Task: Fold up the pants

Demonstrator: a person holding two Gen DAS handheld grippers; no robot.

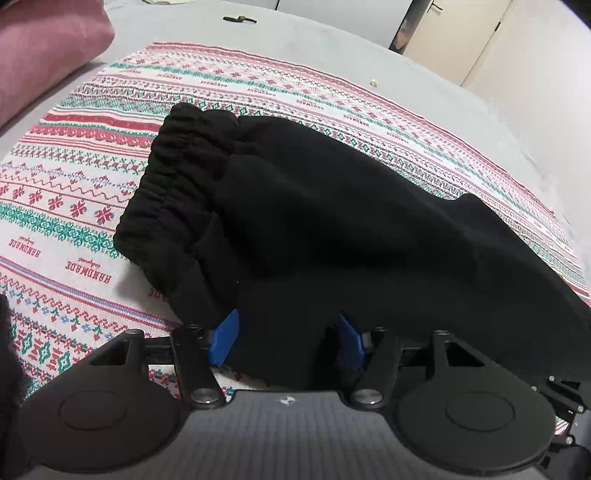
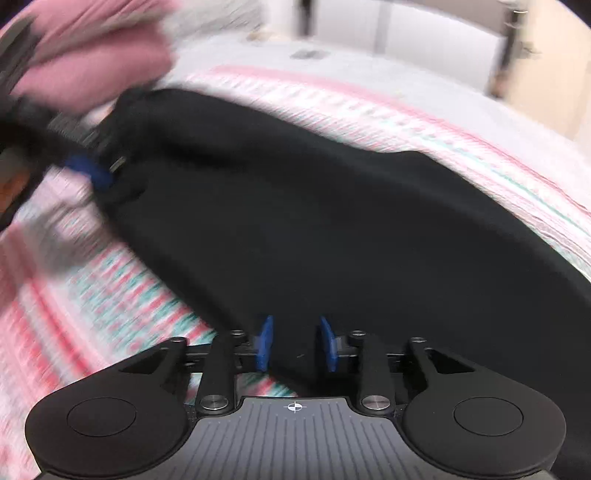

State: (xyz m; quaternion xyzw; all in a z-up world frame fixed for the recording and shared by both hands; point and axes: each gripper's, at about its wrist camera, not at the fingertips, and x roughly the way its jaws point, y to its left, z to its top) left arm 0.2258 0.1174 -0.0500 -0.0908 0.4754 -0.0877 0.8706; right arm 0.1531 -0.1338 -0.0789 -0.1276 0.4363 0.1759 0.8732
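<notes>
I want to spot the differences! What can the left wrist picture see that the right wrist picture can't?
Only the left wrist view shows the gathered waistband sharply, the word HANDMADE on the patterned cloth, and a small dark object far off. Only the right wrist view, which is blurred, shows the left gripper from outside, at the pants' edge. Both show the black pants, the pink fabric and cupboard doors.

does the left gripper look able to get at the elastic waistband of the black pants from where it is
Probably yes. The waistband lies exposed on the patterned cloth, just ahead-left of the left gripper, nothing covering it. Only black pants fabric sits between its fingers.
</notes>
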